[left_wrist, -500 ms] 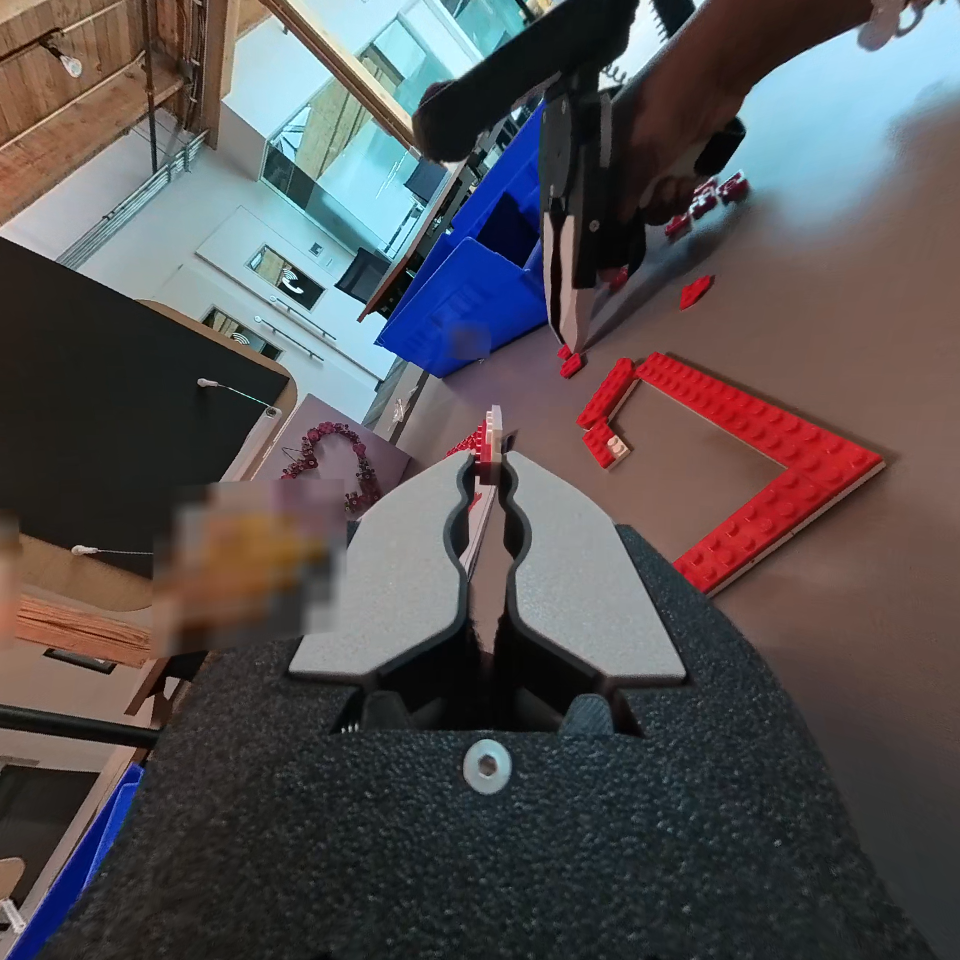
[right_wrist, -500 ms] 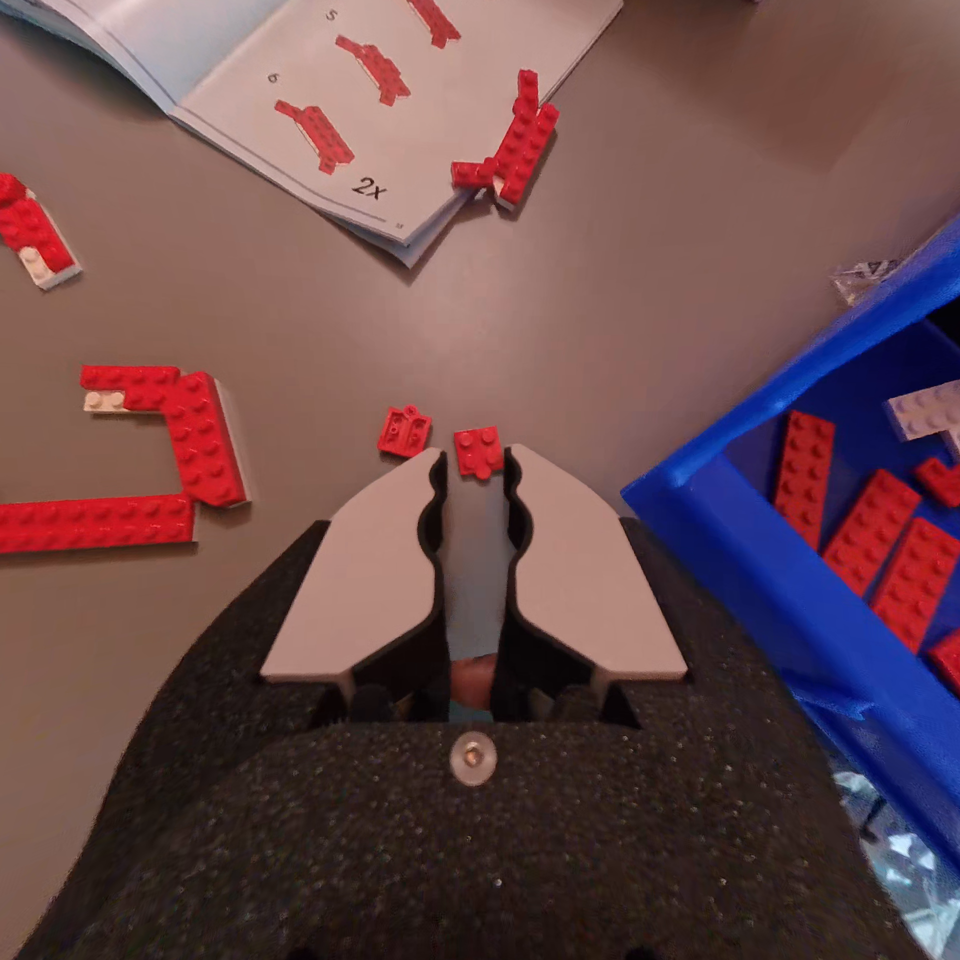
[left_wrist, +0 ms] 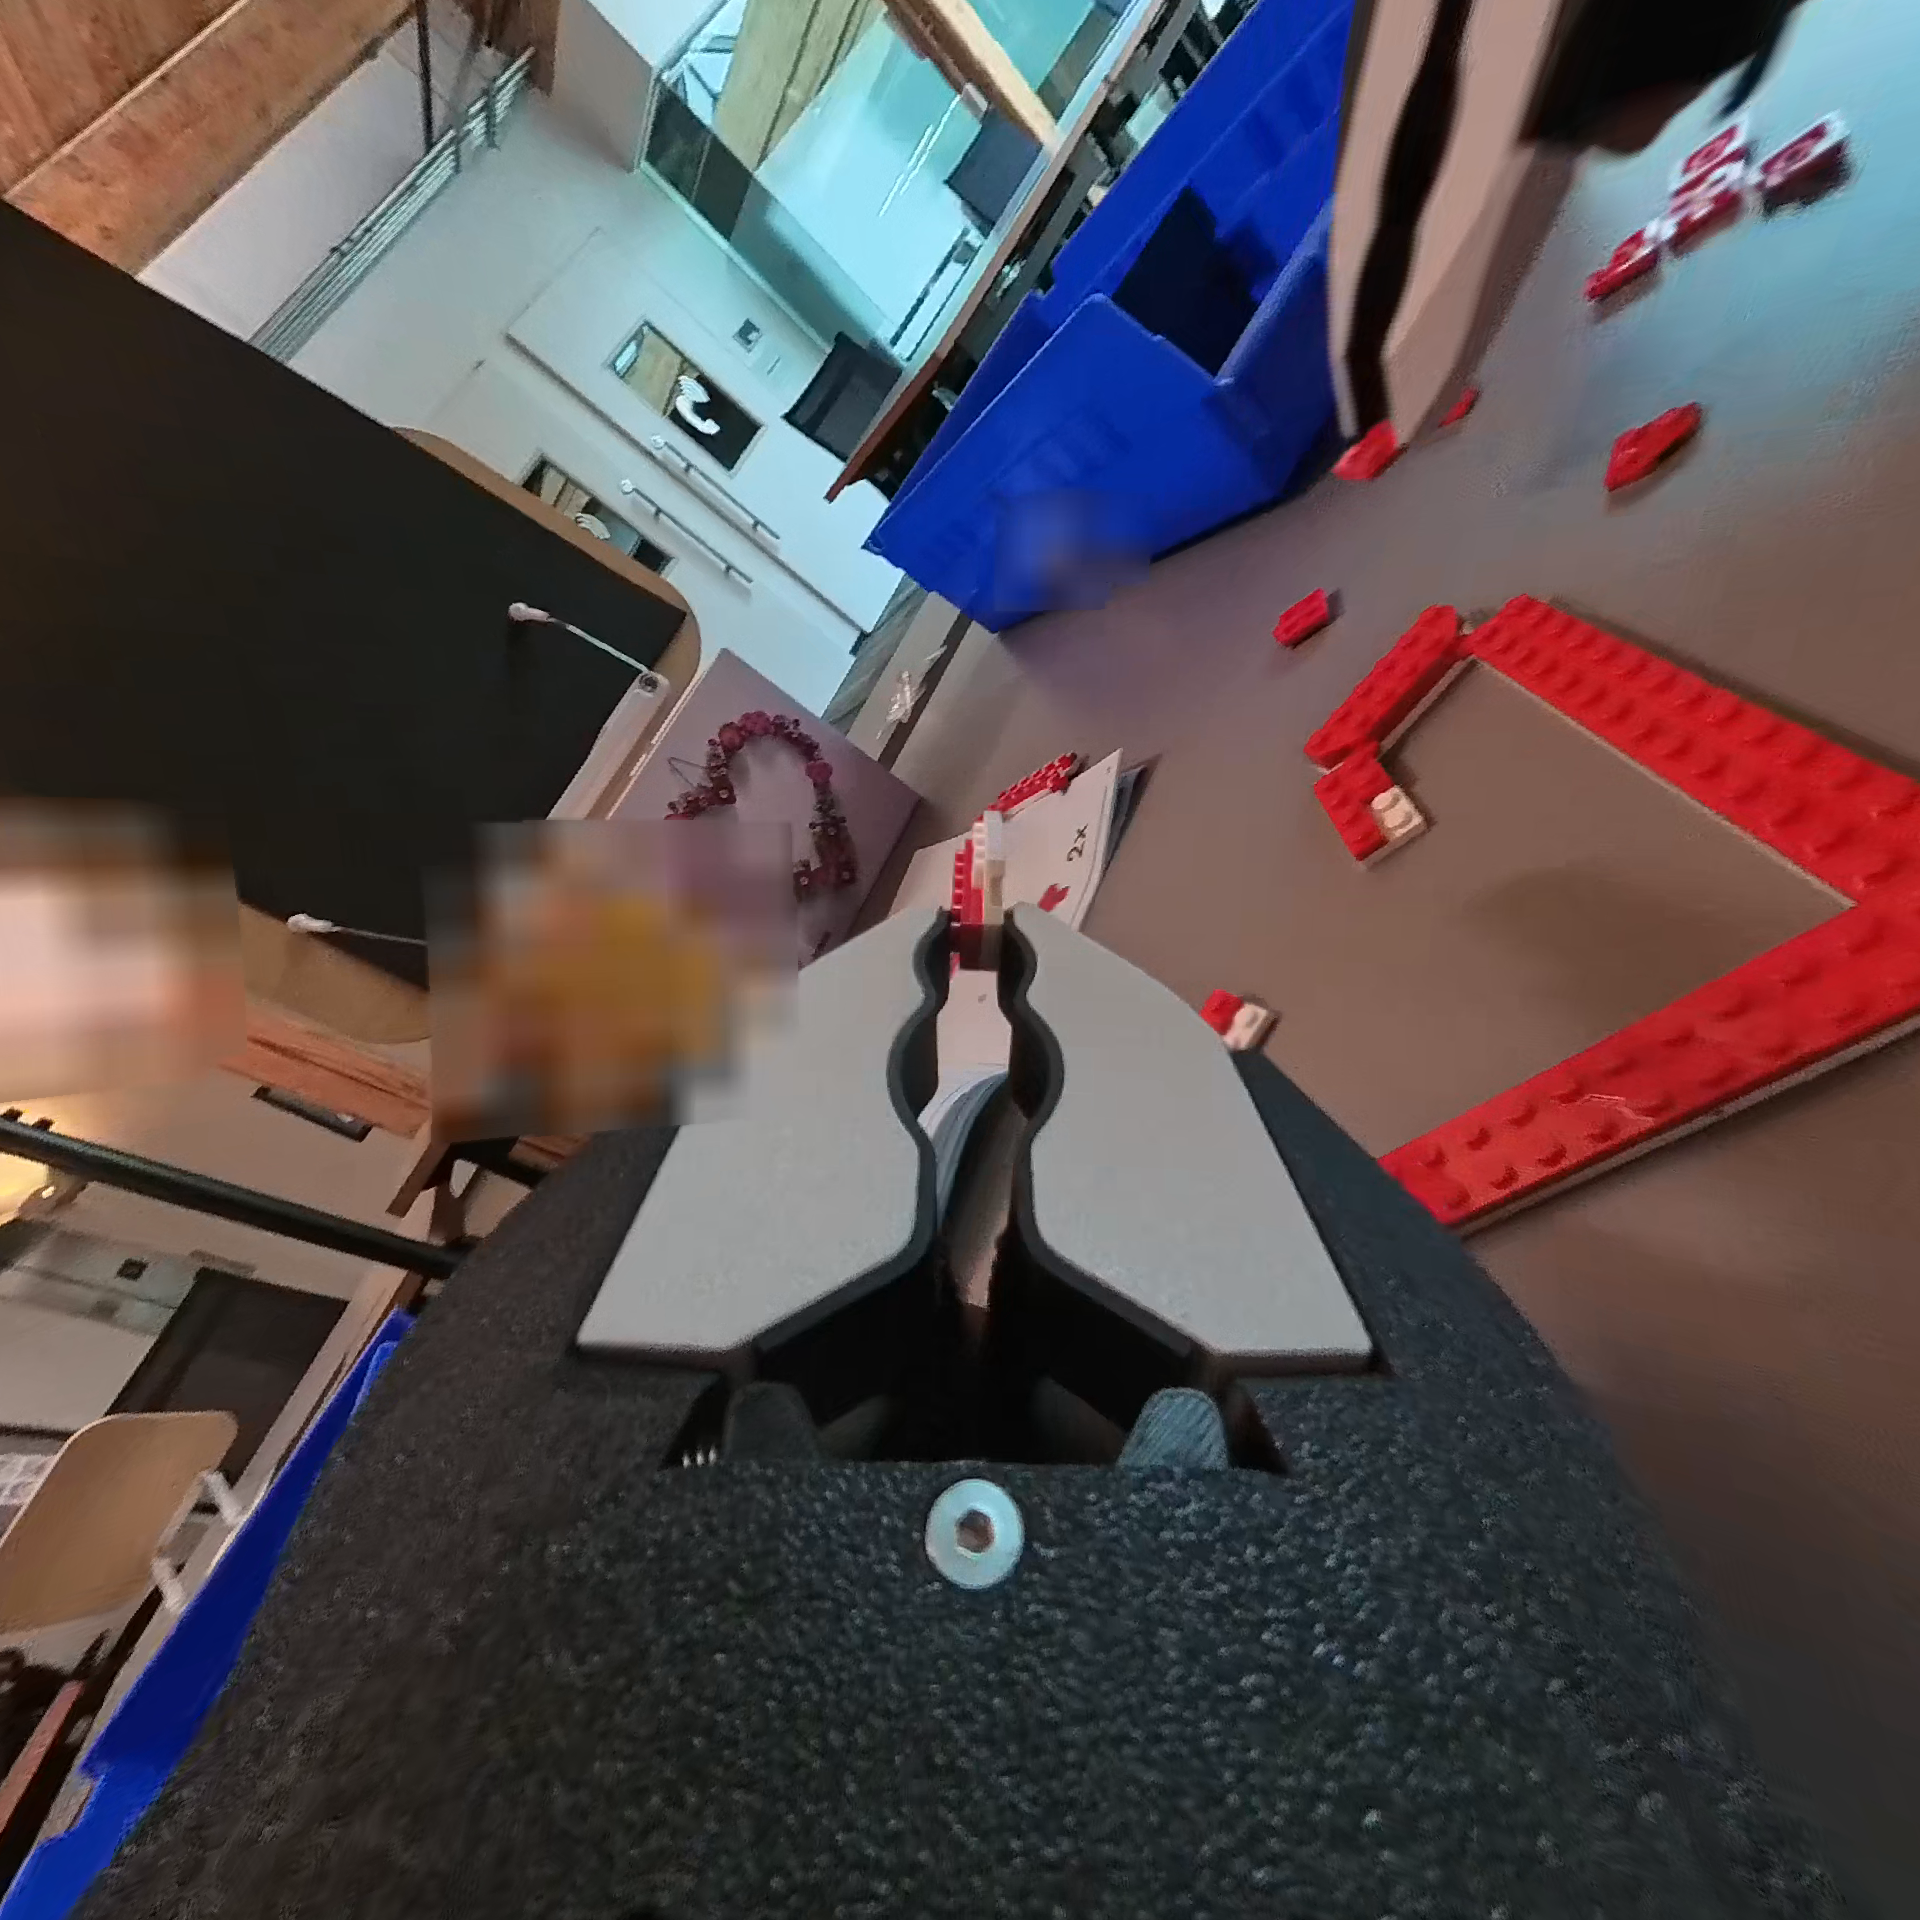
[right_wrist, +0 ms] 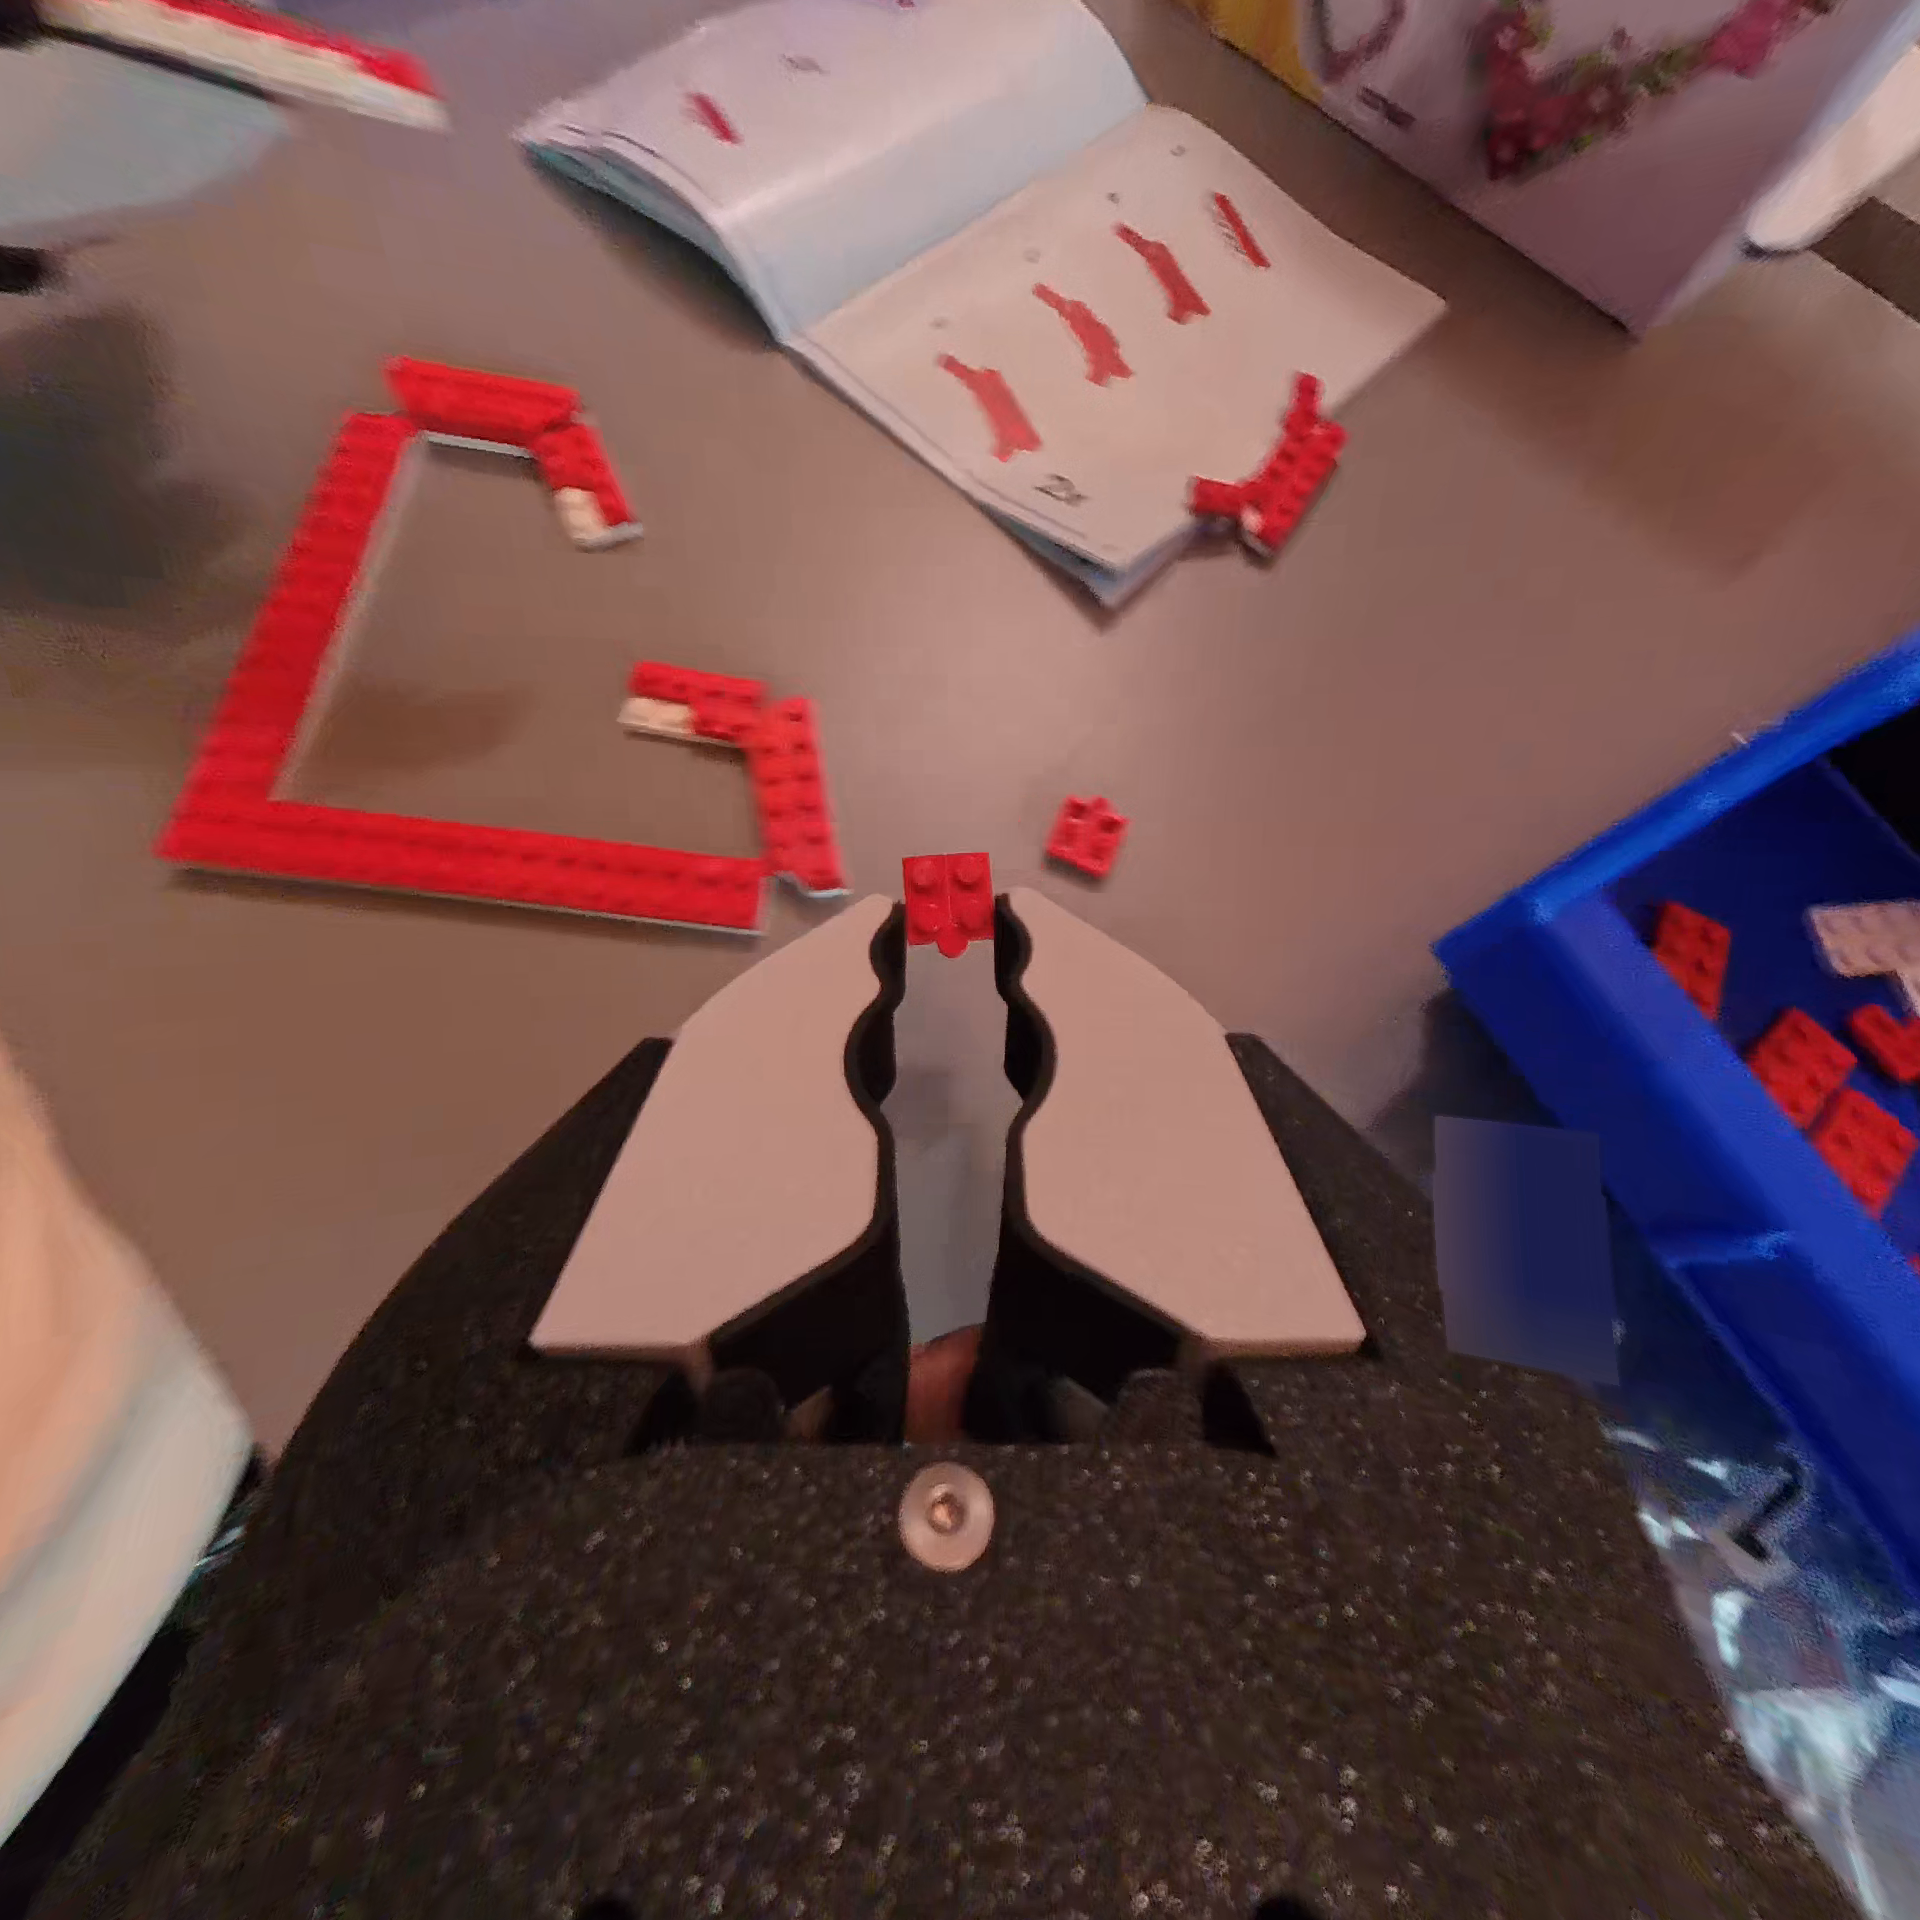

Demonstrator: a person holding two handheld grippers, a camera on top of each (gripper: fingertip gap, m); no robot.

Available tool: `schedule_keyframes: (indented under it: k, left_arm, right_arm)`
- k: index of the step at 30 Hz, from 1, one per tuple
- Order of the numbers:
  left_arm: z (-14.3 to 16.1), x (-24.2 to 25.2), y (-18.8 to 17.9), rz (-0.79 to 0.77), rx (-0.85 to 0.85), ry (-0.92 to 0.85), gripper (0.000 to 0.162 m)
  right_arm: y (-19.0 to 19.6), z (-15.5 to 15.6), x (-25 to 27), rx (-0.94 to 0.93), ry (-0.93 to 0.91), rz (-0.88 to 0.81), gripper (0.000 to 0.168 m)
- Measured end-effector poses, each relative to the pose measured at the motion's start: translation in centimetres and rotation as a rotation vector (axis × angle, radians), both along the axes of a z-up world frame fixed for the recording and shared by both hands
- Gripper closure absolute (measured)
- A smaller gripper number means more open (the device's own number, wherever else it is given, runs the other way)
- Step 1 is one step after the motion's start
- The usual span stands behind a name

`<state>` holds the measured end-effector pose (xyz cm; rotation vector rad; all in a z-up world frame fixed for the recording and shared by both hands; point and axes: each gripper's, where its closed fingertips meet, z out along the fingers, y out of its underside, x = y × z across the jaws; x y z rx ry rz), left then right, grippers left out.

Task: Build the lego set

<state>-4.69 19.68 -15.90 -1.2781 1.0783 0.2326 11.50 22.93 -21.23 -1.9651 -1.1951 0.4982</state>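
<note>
My left gripper (left_wrist: 977, 925) is shut on a thin red-and-white plate assembly (left_wrist: 985, 873), held edge-on above the table. My right gripper (right_wrist: 948, 914) is shut on a small red plate (right_wrist: 945, 899) and holds it above the table. In the left wrist view it shows at the top right (left_wrist: 1387, 312) with the red plate (left_wrist: 1369, 453) at its tips. The open red frame of long plates (right_wrist: 312, 644) lies flat on the grey table, left of my right gripper. The frame also shows in the left wrist view (left_wrist: 1714, 831).
An open instruction booklet (right_wrist: 1039, 312) lies beyond the frame, with a red sub-assembly (right_wrist: 1278, 473) at its edge. A loose red plate (right_wrist: 1086, 834) lies near my right fingertips. A blue bin (right_wrist: 1621, 1039) with red bricks stands at the right. A set box (right_wrist: 1558, 104) is at the far right.
My right gripper has lifted off the table with the small red plate and pulled back, so more of the frame shows. My left gripper has swung slightly, still holding its piece.
</note>
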Motion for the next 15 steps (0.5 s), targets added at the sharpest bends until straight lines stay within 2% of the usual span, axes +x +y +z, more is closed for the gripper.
schedule_keyframes:
  k: [3, 6, 10, 15]
  left_arm:
    - [0.3, -0.7, 0.3, 0.040, 0.006, -0.021, 0.154]
    - [0.7, -0.5, 0.1, 0.021, 0.010, -0.052, 0.154]
    - [0.4, -0.4, 0.1, 0.028, 0.020, -0.016, 0.154]
    - [0.1, -0.1, 0.0, 0.017, 0.022, 0.008, 0.154]
  right_arm:
    - [-3.6, 0.9, -1.5, 0.001, 0.049, 0.142, 0.153]
    - [-6.4, 0.0, -2.2, 0.009, 0.011, 0.259, 0.152]
    - [-8.0, -2.5, -2.8, -0.022, -0.057, 0.330, 0.152]
    - [-8.2, -3.5, -3.0, -0.035, -0.094, 0.344, 0.152]
